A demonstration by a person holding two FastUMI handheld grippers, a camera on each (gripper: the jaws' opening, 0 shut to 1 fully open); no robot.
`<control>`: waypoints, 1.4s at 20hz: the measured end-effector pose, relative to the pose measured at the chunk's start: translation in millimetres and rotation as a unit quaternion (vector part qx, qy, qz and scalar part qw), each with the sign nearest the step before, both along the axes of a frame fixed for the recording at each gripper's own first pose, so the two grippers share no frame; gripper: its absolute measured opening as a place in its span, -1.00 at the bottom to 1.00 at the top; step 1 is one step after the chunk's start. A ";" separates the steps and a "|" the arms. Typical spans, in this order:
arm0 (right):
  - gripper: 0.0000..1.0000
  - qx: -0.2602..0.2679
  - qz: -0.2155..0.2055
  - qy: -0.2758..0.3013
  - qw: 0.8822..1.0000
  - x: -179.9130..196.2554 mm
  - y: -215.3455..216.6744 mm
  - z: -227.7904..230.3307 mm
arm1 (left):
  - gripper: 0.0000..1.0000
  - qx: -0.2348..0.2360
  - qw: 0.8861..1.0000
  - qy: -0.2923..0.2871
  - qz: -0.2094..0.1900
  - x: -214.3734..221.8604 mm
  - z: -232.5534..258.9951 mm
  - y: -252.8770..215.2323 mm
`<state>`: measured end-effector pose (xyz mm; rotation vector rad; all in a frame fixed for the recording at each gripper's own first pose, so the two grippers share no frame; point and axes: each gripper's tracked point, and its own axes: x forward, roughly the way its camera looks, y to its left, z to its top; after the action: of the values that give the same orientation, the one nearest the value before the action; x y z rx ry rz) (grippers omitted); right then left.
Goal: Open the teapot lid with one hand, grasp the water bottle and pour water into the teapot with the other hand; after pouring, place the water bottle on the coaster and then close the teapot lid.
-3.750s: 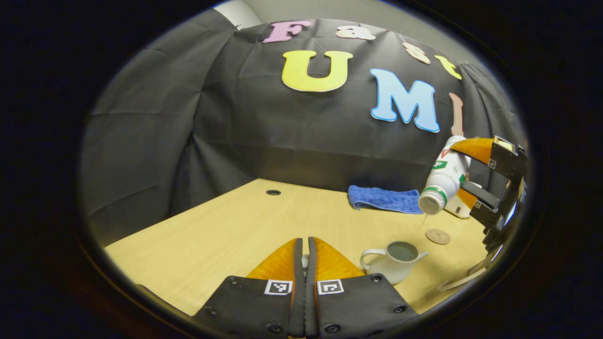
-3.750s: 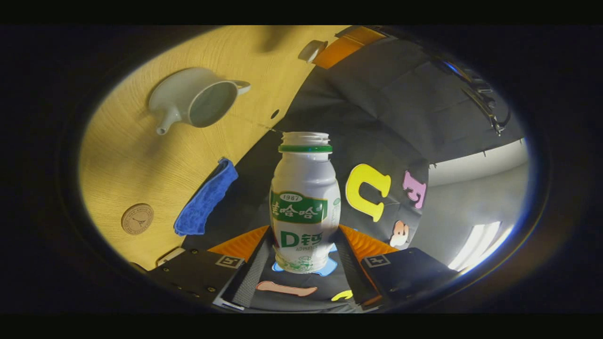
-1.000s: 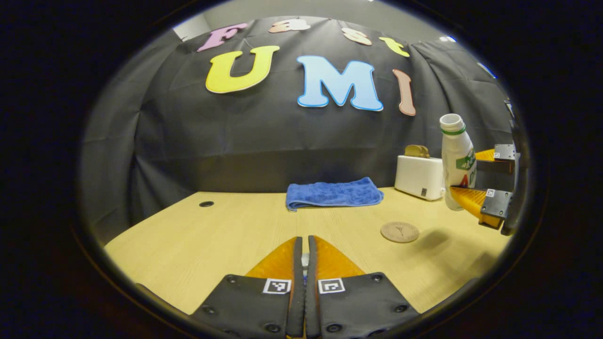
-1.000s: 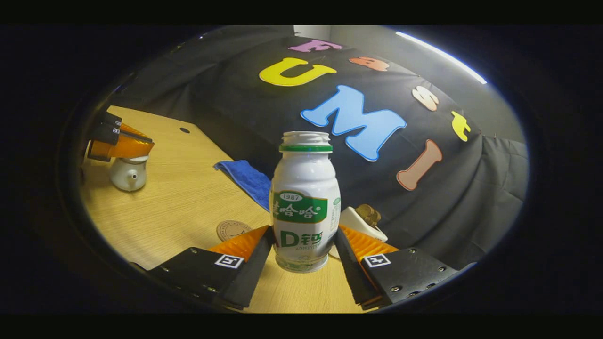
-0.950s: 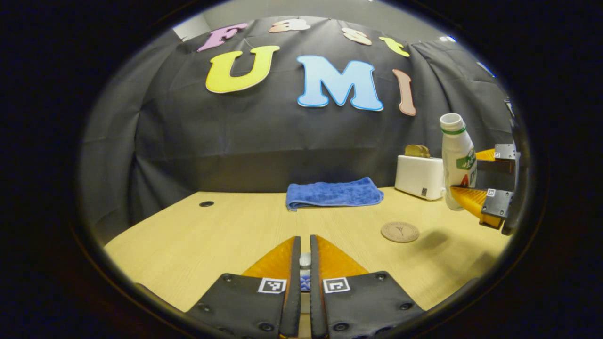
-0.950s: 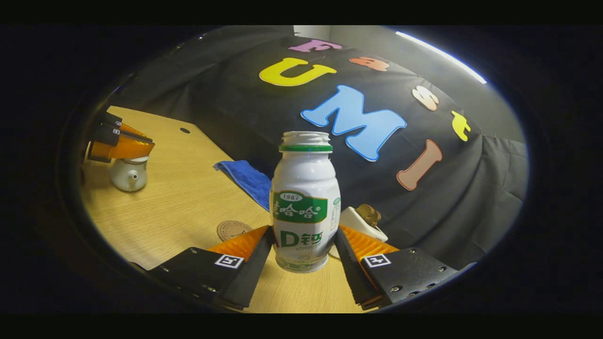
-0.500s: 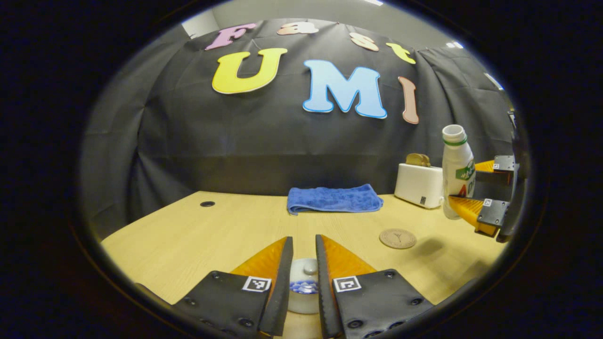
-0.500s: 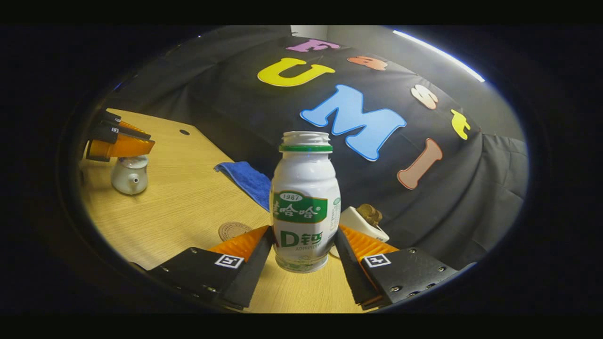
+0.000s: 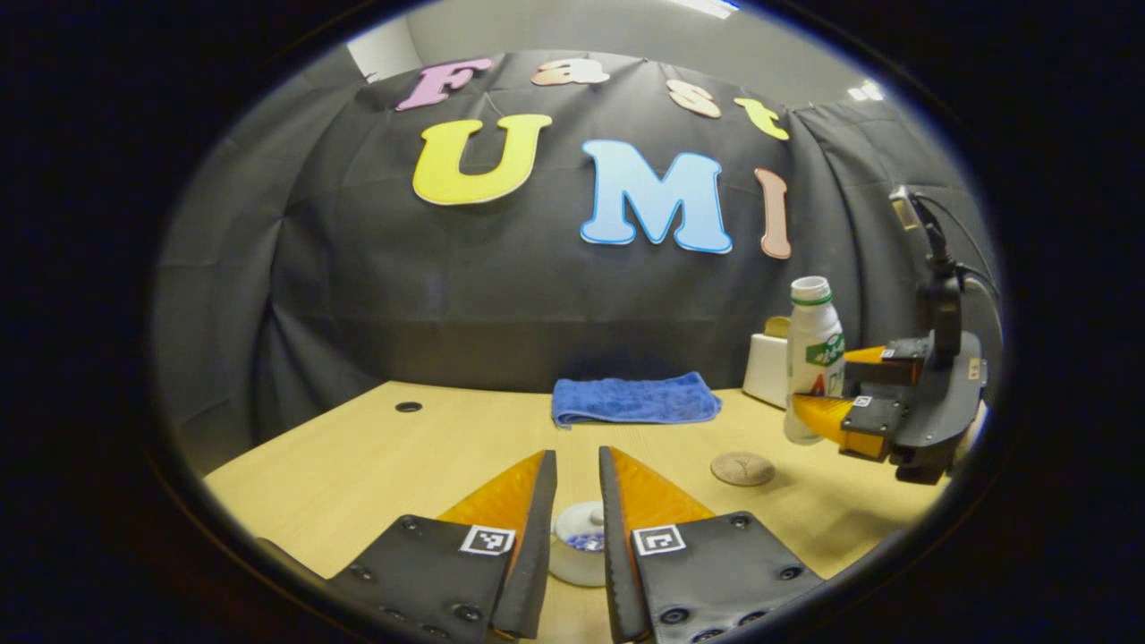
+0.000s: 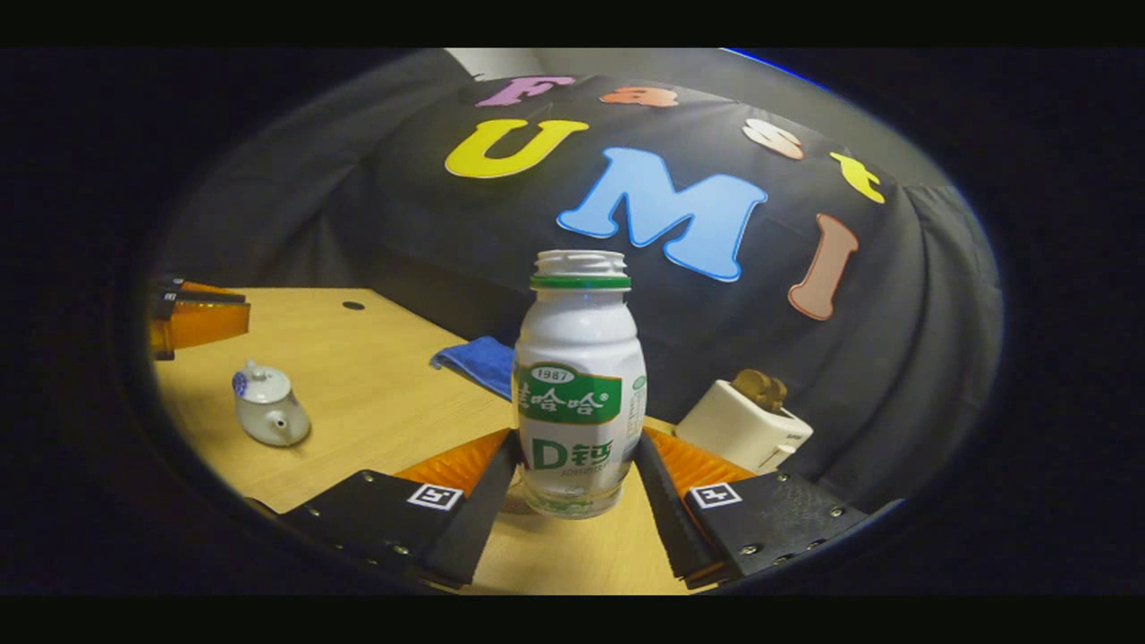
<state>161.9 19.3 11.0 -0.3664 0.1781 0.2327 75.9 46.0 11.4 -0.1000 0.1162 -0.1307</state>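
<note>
The water bottle (image 10: 580, 385) stands upright, clamped between the right gripper (image 10: 572, 465)'s jaws, just above and beside the coaster (image 9: 742, 468) on the tabletop (image 9: 376, 465), while the left gripper (image 9: 577, 483)'s jaws gape, released, over the lidded teapot (image 10: 267, 407).

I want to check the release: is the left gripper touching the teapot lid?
Apart. The right gripper view shows the left gripper up and aside from the teapot lid, bare table between them.

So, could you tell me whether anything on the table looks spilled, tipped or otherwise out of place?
Nothing stands out. The teapot stands upright with its lid on, the water bottle is upright in the right gripper, and the table looks dry.
</note>
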 end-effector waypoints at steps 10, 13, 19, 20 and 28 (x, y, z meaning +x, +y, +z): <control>0.55 0.081 -0.010 0.046 0.996 36.3 16.7 -31.0 | -0.31 -0.009 1.000 -0.004 -0.002 -12.7 6.7 13.1; 0.55 0.097 -0.030 0.043 0.994 44.4 8.5 -30.6 | -0.31 -0.010 1.000 -0.004 -0.002 -13.7 7.1 13.8; 0.54 0.134 -0.036 0.060 0.988 49.5 9.5 -38.5 | -0.31 -0.012 1.000 -0.007 -0.003 -15.1 7.1 12.2; 0.54 0.139 -0.037 0.062 0.988 49.6 9.7 -39.9 | -0.31 -0.011 1.000 -0.007 -0.003 -15.2 7.5 12.9; 0.55 0.142 -0.040 0.080 0.986 51.9 9.6 -49.9 | -0.31 -0.014 1.000 -0.003 0.001 -14.2 3.8 15.1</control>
<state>213.8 29.0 -38.9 -0.0571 0.3124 0.2050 61.7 61.1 15.2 -0.1274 0.1086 -0.1305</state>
